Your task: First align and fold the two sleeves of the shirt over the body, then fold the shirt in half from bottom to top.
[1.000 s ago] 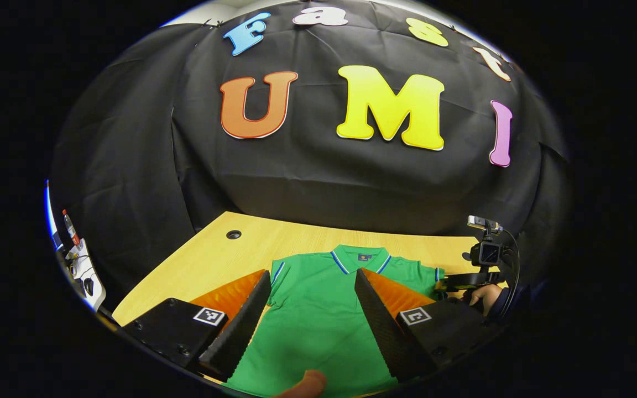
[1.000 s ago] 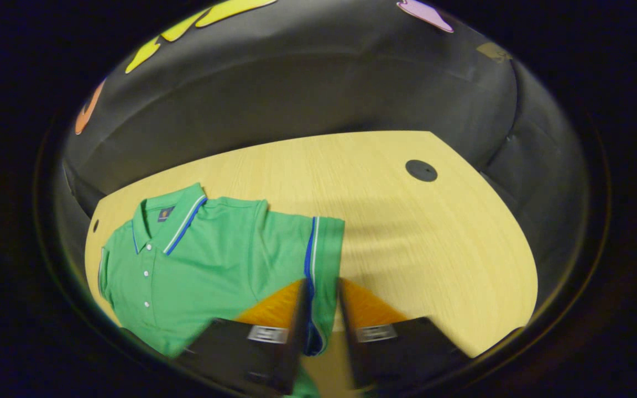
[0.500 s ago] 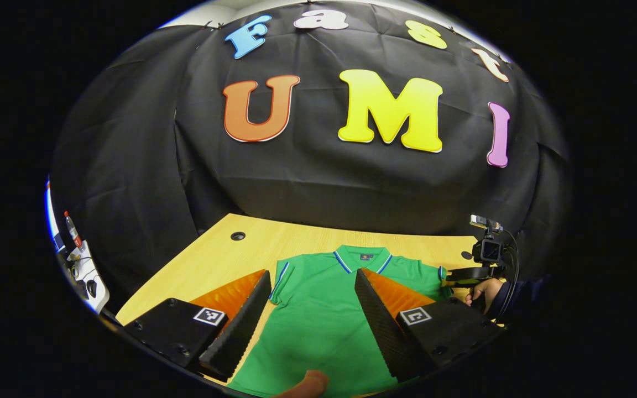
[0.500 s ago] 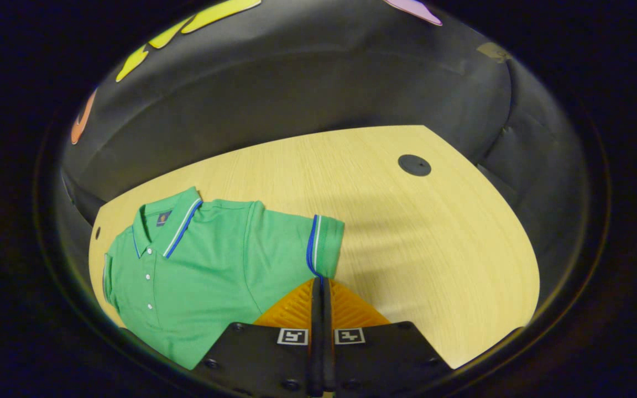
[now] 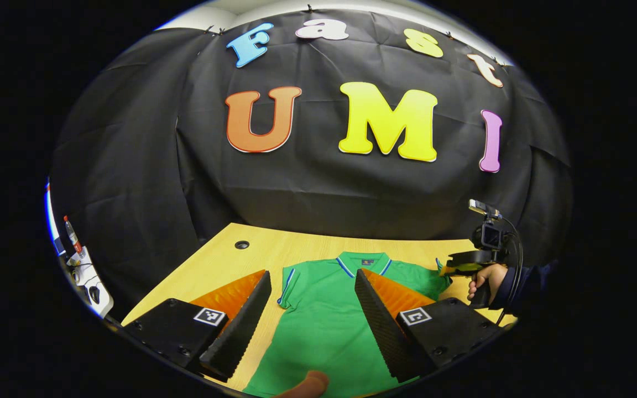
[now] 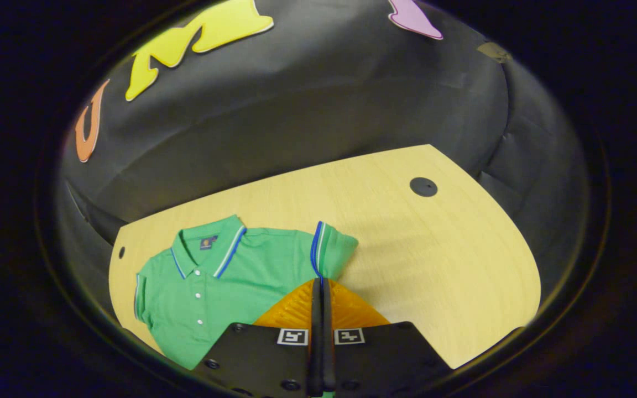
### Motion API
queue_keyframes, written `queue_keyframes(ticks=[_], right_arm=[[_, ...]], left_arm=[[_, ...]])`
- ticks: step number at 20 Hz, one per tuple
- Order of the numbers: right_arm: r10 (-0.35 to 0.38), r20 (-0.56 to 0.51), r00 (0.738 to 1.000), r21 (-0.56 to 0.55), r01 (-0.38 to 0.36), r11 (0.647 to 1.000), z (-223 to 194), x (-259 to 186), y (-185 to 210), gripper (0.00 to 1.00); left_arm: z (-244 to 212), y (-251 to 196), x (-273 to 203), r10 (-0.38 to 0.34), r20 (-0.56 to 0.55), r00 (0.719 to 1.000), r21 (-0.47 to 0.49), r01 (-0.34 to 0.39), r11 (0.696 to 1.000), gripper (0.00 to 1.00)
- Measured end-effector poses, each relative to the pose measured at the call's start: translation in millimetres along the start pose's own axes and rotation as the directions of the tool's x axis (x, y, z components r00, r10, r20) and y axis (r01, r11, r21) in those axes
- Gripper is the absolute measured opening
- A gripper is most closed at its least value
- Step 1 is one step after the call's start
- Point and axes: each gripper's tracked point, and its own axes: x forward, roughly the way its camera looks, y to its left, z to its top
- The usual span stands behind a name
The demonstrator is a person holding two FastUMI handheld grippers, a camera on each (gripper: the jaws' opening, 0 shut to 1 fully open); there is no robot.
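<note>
A green polo shirt point(image 5: 324, 320) with blue-and-white trim lies face up on the wooden table point(image 5: 224, 262), collar toward the wall. My left gripper point(image 5: 313, 284) hovers open above the shirt's body, nothing between its fingers. My right gripper point(image 6: 318, 283) is shut on the cuff of the shirt's sleeve point(image 6: 330, 251), which is lifted off the table and bunched toward the body. In the left gripper view the right gripper point(image 5: 465, 264) shows at the far right, held by a hand point(image 5: 481, 276). The shirt's other sleeve point(image 5: 288, 279) lies flat. The shirt's hem is hidden.
A round cable hole point(image 5: 241, 244) sits in the table near the far left corner, and another cable hole point(image 6: 423, 187) is at the far right. Bare wood point(image 6: 440, 265) stretches right of the shirt. A finger point(image 5: 307, 384) shows at the bottom edge. Small items point(image 5: 83, 271) stand outside at left.
My right gripper closed on the sleeve cuff, then lifted it and drew it in toward the shirt's body. My left gripper stayed open and rose slightly.
</note>
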Motion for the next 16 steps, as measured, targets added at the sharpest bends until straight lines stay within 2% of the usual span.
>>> queue_keyframes(ticks=[5,9,13,16], right_arm=[[0.075,-0.001,0.997,-0.071,-0.075,0.995,-10,-3,56,0.0],[0.116,-0.041,0.992,-0.111,-0.12,0.987,-31,0,90,0.02],[0.14,-0.087,0.986,-0.14,-0.152,0.978,-54,4,110,0.02],[0.119,-0.113,0.986,-0.181,-0.138,0.974,-69,11,109,0.02]], left_arm=[[-9,19,-3,-0.007,-0.027,1.0,-0.008,0.006,1.0,0.98],[-17,32,-3,-0.012,-0.039,0.999,-0.007,0.012,1.0,0.98],[-25,46,-2,-0.005,-0.057,0.998,-0.013,0.005,1.0,0.98],[-31,55,1,-0.002,-0.06,0.998,-0.02,0.001,1.0,0.98]])
